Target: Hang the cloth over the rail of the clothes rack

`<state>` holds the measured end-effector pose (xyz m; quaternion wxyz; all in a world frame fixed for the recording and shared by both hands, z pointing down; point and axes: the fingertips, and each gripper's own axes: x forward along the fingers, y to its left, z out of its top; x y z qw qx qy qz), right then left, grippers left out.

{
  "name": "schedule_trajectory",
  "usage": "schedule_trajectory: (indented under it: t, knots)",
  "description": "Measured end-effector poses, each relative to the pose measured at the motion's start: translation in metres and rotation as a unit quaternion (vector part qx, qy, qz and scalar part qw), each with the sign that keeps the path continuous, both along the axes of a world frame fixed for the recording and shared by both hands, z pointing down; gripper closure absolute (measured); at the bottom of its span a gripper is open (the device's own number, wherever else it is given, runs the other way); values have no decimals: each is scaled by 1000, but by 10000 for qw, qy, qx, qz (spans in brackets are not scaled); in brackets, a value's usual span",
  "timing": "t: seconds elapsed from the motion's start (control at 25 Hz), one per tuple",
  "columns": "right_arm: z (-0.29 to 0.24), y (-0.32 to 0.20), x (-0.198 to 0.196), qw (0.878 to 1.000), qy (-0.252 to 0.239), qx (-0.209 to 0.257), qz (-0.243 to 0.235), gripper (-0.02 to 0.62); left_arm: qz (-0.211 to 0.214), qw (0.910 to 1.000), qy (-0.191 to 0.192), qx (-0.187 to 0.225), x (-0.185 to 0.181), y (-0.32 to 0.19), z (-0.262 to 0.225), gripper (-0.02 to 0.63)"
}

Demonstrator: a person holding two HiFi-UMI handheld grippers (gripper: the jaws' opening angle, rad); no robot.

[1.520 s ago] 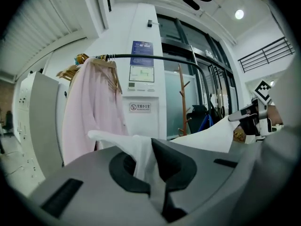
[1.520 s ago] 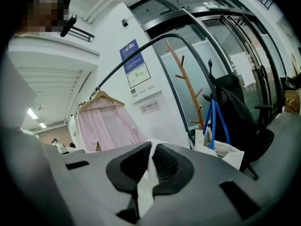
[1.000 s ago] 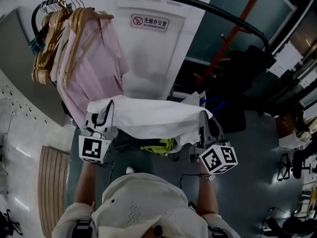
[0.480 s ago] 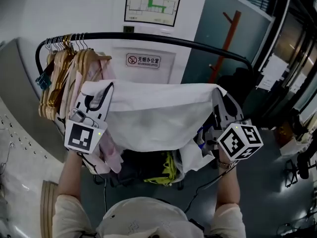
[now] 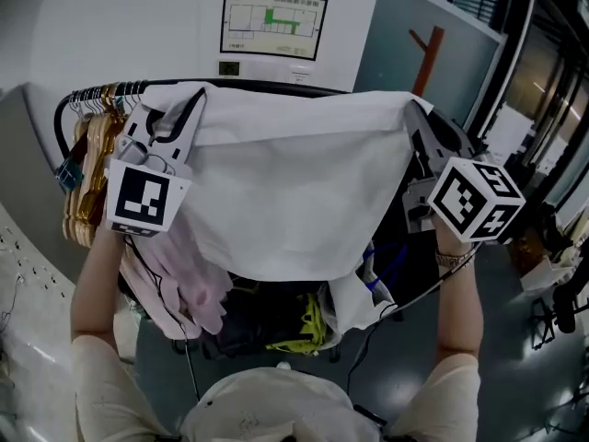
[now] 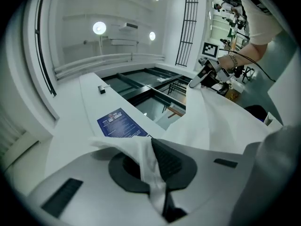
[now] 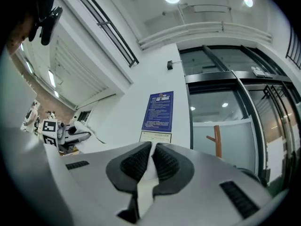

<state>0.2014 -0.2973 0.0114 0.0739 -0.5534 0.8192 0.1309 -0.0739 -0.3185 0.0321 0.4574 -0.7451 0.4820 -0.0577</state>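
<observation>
Your left gripper [image 6: 153,173] and right gripper [image 7: 150,166] each have their jaws pressed together on a top corner of the cloth [image 5: 294,191]. It's light and limp and sags between them, so grip at the corners. Its long top edge runs left to right, seemingly level with the rail [image 5: 317,90] just beyond.
</observation>
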Motion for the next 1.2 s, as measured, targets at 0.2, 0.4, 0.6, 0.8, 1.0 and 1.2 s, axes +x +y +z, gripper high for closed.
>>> schedule_trajectory:
  t: [0.2, 0.4, 0.6, 0.8, 1.0, 1.2]
  knots:
    - [-35, -25, 12, 9995, 124, 165, -227, 571, -296, 9988, -323, 197, 11, -20, -38, 589]
    - [-72, -38, 19, 9974, 369, 361, -496, 571, -635, 9937, -876, 289, 25, -31, -70, 589]
    - [-112, -53, 19, 9946, 630, 583, -590, 571, -1020, 9870, -1136, 512, 28, -40, -108, 589]
    - [-143, -73, 9, 9927, 772, 703, -596, 571, -1155, 9820, -1350, 644, 23, -65, -133, 589]
    - [-153, -112, 9, 9926, 842, 784, -377, 571, -825, 9903, -991, 524, 18, -107, -151, 589]
    - [-168, -157, 16, 9924, 956, 698, -342, 571, -531, 9962, -679, 152, 22, -155, -170, 589]
